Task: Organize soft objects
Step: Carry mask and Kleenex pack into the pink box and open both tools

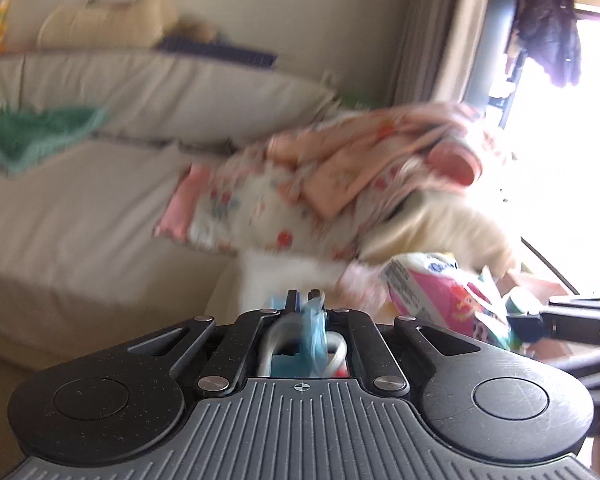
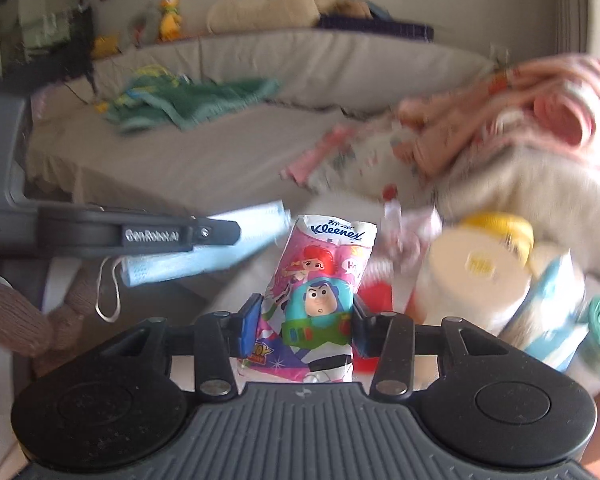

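Note:
My left gripper (image 1: 305, 300) is shut on a light-blue face mask (image 1: 315, 332), which is pinched between the tips, with a white ear loop trailing back. From the right wrist view the same gripper (image 2: 236, 233) reaches in from the left, and the mask (image 2: 204, 256) sticks out past its fingers. My right gripper (image 2: 306, 324) is shut on a pink cartoon-printed tissue pack (image 2: 320, 292). It holds the pack upright, with one blue pad on each side. The left wrist view shows this pack (image 1: 440, 296) at lower right.
A beige sofa (image 2: 180, 160) fills the background, with a green towel (image 2: 188, 100) on its seat. A floral pink cloth pile (image 2: 480, 120) lies on cream plush at right. A white tub with a yellow lid (image 2: 472, 272) stands beside the pack. A brown knit sleeve (image 2: 12, 320) is at left.

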Demonstrator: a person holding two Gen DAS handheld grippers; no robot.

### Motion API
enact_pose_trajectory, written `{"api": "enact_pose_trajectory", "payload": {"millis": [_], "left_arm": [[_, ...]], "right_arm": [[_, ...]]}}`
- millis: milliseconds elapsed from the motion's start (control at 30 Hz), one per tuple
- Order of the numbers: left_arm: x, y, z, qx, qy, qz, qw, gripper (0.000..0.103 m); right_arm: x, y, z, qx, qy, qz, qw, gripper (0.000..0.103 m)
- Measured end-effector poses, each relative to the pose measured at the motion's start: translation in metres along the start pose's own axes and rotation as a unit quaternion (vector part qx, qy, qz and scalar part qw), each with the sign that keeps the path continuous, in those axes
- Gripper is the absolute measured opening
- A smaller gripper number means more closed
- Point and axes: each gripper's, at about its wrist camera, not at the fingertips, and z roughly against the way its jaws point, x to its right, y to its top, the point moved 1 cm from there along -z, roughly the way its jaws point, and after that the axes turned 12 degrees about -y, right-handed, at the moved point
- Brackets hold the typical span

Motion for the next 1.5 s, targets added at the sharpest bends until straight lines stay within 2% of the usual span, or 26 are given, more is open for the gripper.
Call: {"api": "enact_pose_trajectory", "payload": {"millis": [100, 200, 300, 433, 667, 800, 933, 1100, 1200, 1267, 1333, 1367, 1400, 1500], "left_arm": [[0.028, 0.03, 0.008, 0.031, -0.001, -0.048, 0.9984, 0.006], [0.053, 0.051, 0.007, 0.046, 0.006, -0.088, 0.995, 0.005], [0.069, 0.061, 0.004, 0.053, 0.008, -0.102, 0.9934, 0.005], [0.089, 0.082, -0.003, 0.057, 0.004, -0.113, 0.9919, 0.005], [0.14, 0.14, -0.021, 0.074, 0.031, -0.18, 0.9803, 0.005], [0.184, 0.167, -0.038, 0.09, 0.01, -0.198, 0.9759, 0.005], [0.244, 0.177, -0.073, 0.082, -0.04, -0.209, 0.9736, 0.005], [0.316, 0.17, -0.132, 0.051, -0.125, -0.201, 0.9703, 0.006], [0.34, 0.149, -0.172, 0.023, -0.165, -0.171, 0.9711, 0.008], [0.34, 0.122, -0.204, -0.022, -0.206, -0.113, 0.9717, 0.01], [0.333, 0.085, -0.246, -0.123, -0.248, -0.042, 0.9601, 0.011], [0.329, 0.062, -0.266, -0.172, -0.255, -0.017, 0.9515, 0.011], [0.327, 0.046, -0.278, -0.199, -0.251, -0.009, 0.9473, 0.011], [0.319, 0.008, -0.296, -0.233, -0.212, -0.036, 0.9484, 0.011]], "right_arm": [[0.025, 0.033, 0.025, 0.025, 0.015, -0.029, 0.999, 0.044], [0.054, 0.059, 0.052, 0.067, -0.014, -0.042, 0.997, 0.044], [0.074, 0.066, 0.069, 0.086, -0.038, -0.039, 0.995, 0.044], [0.095, 0.068, 0.077, 0.08, -0.05, -0.037, 0.995, 0.044], [0.148, 0.07, 0.097, 0.102, -0.079, -0.054, 0.99, 0.044], [0.188, 0.063, 0.111, 0.117, -0.101, -0.059, 0.986, 0.044], [0.236, 0.041, 0.124, 0.126, -0.145, -0.066, 0.979, 0.044], [0.301, 0.004, 0.142, 0.132, -0.21, -0.083, 0.965, 0.044], [0.329, -0.019, 0.144, 0.125, -0.236, -0.086, 0.96, 0.045], [0.341, -0.033, 0.141, 0.117, -0.25, -0.084, 0.958, 0.045], [0.349, -0.045, 0.134, 0.103, -0.256, -0.084, 0.958, 0.045], [0.355, -0.052, 0.131, 0.094, -0.254, -0.086, 0.959, 0.045], [0.358, -0.058, 0.127, 0.085, -0.251, -0.089, 0.96, 0.045], [0.362, -0.075, 0.117, 0.058, -0.232, -0.09, 0.967, 0.045]]}}
